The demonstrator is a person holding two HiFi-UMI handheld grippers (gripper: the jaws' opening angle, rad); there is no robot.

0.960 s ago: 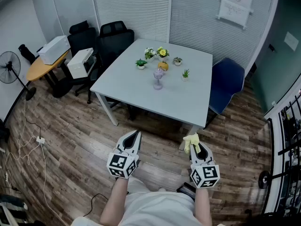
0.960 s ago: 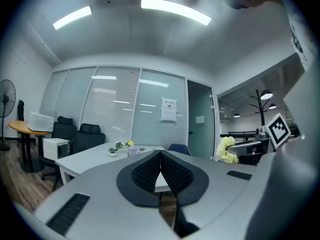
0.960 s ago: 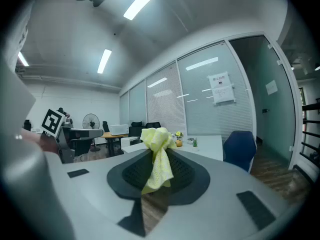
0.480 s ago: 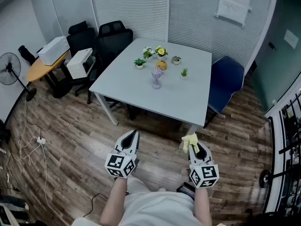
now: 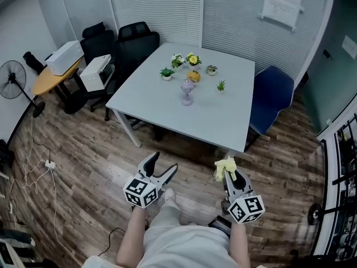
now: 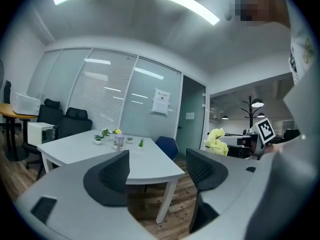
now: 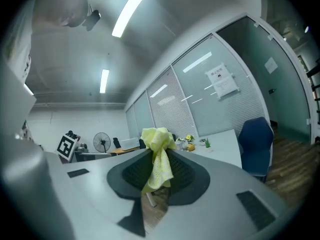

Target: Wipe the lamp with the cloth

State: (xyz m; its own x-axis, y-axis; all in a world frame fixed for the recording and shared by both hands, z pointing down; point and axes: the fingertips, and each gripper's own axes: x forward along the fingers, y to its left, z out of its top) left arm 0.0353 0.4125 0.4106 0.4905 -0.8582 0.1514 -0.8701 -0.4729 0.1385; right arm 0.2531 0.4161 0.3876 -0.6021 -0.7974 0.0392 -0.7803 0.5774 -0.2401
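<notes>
Right tongs (image 5: 230, 175) pinch the limp yellow cloth (image 7: 158, 149); left tongs (image 5: 163, 164) have just been opening, nothing between them. That little lamp (image 5: 187, 91) looks light and tippy, so I'd steady its stem.

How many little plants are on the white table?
5, at the table's far end: a green plant leftmost, white flowers, yellow flowers, a small pot right of them, a green sprig farthest right. None looks hidden.

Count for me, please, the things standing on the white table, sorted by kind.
Lamp: 1
Small potted plants: 5
Orange round thing: 1
Total: 7
</notes>
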